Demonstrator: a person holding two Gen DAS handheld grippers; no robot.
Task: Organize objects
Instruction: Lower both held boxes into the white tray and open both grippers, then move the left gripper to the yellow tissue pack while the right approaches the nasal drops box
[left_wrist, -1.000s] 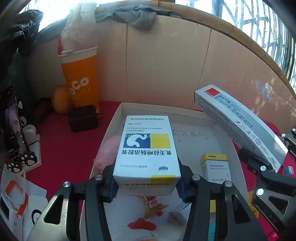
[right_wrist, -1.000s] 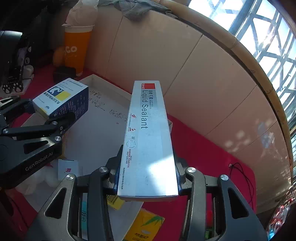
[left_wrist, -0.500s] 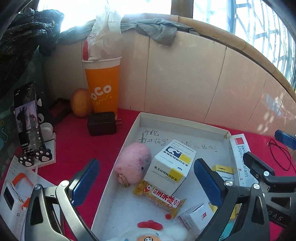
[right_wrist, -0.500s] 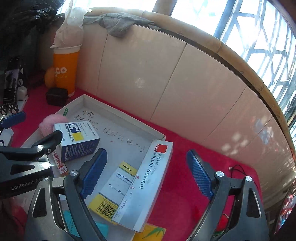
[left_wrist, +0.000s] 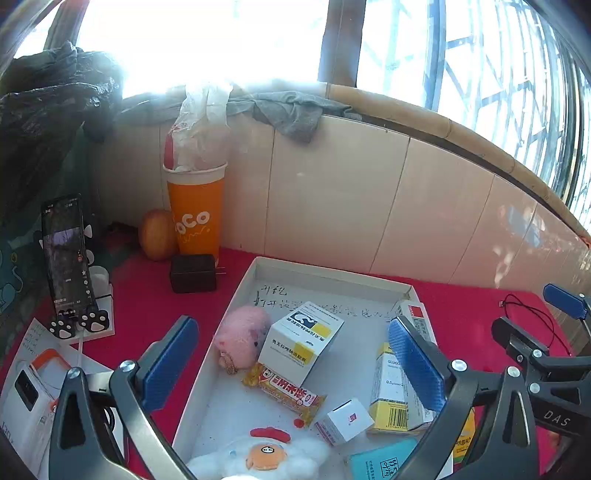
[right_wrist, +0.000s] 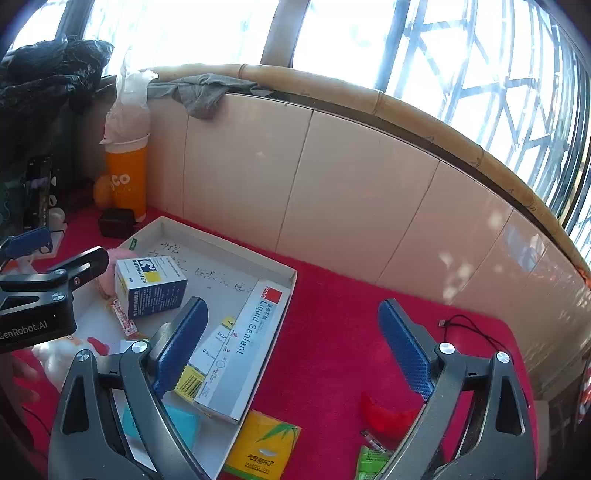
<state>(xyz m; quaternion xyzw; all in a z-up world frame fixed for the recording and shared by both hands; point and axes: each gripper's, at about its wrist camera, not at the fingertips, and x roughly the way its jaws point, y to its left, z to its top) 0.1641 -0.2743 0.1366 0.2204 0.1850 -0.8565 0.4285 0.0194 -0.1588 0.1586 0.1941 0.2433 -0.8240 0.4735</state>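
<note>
My left gripper (left_wrist: 291, 363) hangs above the shallow white tray (left_wrist: 325, 271), tilted downward, its blue pads spread wide with nothing between them. My right gripper (right_wrist: 291, 343) points down the same way over the tray's right rim and the red cloth (right_wrist: 332, 332); its jaws are opening and they hold nothing.

At ten o'clock in the left view a phone (left_wrist: 66, 254) leans on a paw-footed stand. At eleven stand an orange cup (left_wrist: 195, 214), an orange fruit (left_wrist: 157, 234) and a black charger (left_wrist: 192, 273). Inside the tray, from the left, lie a pink plush (left_wrist: 242, 336), the blue-and-white medicine box (left_wrist: 301, 341), a yellow snack bar (left_wrist: 284, 391), a small white box (left_wrist: 345, 421) and a yellow-ended carton (left_wrist: 388, 391) partly hidden behind my left gripper's right finger.

The medicine box sits tilted near the tray's middle, resting on the snack bar. The Liquid Sealant box (right_wrist: 243, 350) lies flat along the tray's right wall, just beside the carton, its long axis running from seven to one o'clock in the right view, red-marked end farthest from me. Off the tray at five o'clock lies a yellow packet (right_wrist: 264, 448); a black cable (right_wrist: 469, 332) lies at three.
</note>
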